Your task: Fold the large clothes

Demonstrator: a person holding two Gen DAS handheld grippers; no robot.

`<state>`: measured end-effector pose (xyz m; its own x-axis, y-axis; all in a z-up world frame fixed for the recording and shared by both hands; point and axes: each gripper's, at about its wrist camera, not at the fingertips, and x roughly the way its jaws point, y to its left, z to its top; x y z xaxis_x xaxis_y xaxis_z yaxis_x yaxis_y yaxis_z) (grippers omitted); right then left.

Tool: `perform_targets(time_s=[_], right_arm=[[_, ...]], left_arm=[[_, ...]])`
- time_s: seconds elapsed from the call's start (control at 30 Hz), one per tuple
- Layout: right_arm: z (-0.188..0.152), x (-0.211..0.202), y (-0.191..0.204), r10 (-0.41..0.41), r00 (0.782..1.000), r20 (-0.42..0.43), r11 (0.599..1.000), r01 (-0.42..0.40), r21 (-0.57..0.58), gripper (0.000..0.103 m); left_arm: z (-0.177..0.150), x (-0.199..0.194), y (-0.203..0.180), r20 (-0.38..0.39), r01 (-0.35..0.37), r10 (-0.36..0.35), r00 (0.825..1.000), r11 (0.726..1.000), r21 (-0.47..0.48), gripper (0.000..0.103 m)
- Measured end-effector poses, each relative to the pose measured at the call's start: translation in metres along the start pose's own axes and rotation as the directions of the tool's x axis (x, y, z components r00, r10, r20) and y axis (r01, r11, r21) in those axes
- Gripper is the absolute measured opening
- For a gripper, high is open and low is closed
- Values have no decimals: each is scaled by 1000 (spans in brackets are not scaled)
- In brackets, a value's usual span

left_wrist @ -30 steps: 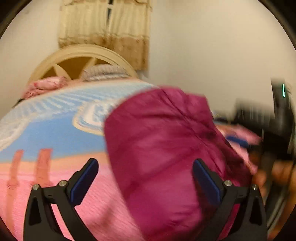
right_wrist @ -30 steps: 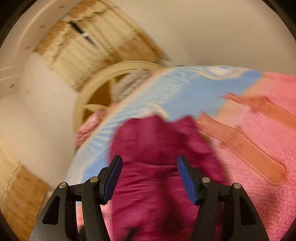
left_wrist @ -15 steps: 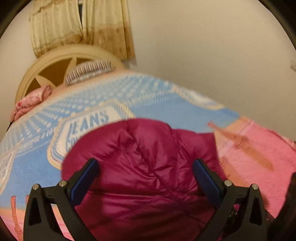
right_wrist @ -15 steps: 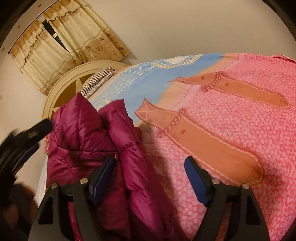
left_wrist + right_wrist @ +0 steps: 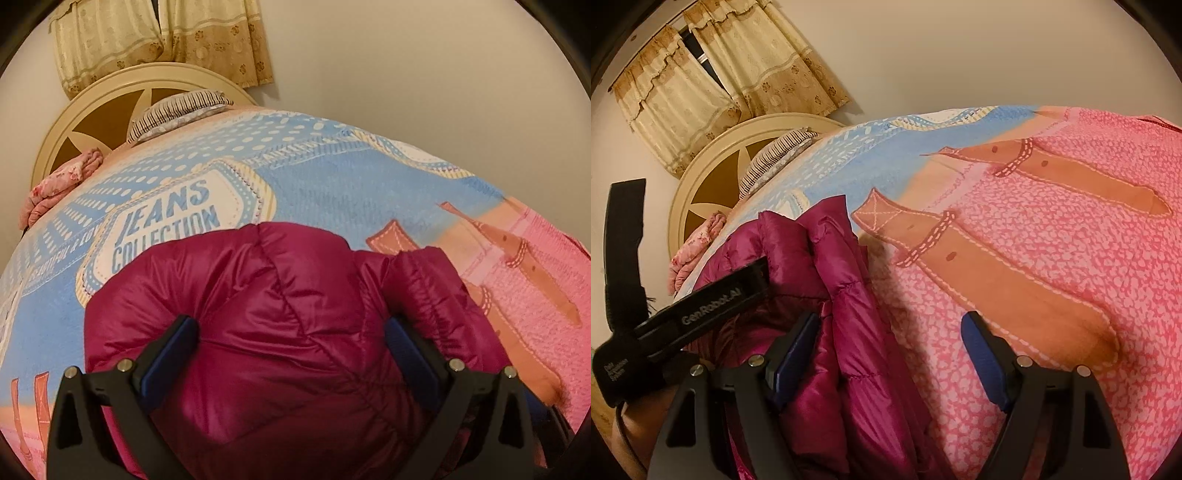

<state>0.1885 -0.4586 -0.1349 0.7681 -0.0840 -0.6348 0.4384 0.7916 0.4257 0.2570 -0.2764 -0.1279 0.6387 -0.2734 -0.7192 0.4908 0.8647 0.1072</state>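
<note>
A bed blanket point(image 5: 332, 192) spreads out ahead of both grippers, printed in blue near the far end with a white label reading "JEANS COLLECTION", and turning pink with orange belt shapes off to the right of the left gripper. In the right wrist view the same blanket point(image 5: 1052, 258) fills the space ahead of and to the right of the right gripper.

A magenta puffer jacket point(image 5: 280, 332) lies bunched on the blanket directly in front of the left gripper point(image 5: 291, 347). Its quilted bulk swells up between the two spread fingers and reaches beyond them on both sides. The left gripper's jaws stand wide apart with the blue pads point(image 5: 166, 362) resting against the fabric; they are released, not pinching anything.

From the right wrist, the jacket point(image 5: 842, 314) sits ahead and to the left, piled in upright folds. The right gripper point(image 5: 890, 350) is also released, jaws wide; its left pad touches the jacket's edge, while its right finger hangs over bare pink blanket. The black body of the left gripper point(image 5: 701, 306) shows further left, pressed against the jacket.

Beyond the jacket, at the far end of the bed, stands a cream, arched headboard point(image 5: 110, 107). A striped pillow point(image 5: 177, 114) leans against it, with a folded pink floral cloth point(image 5: 62, 184) to its left. Beige curtains point(image 5: 159, 37) hang above the headboard.
</note>
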Motion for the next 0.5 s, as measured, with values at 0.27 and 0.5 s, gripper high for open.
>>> perform_targets(time_s=[0.27, 0.5], right_arm=[[0, 2, 0, -6, 1000, -6, 1000, 6, 2, 80], [1, 5, 3, -24, 1000, -15, 1000, 24, -11, 80]], left_arm=[[-2, 9, -5, -15, 22, -22, 1000, 1000, 2, 103], [-2, 19, -3, -49, 51, -52, 997, 999, -15, 103]])
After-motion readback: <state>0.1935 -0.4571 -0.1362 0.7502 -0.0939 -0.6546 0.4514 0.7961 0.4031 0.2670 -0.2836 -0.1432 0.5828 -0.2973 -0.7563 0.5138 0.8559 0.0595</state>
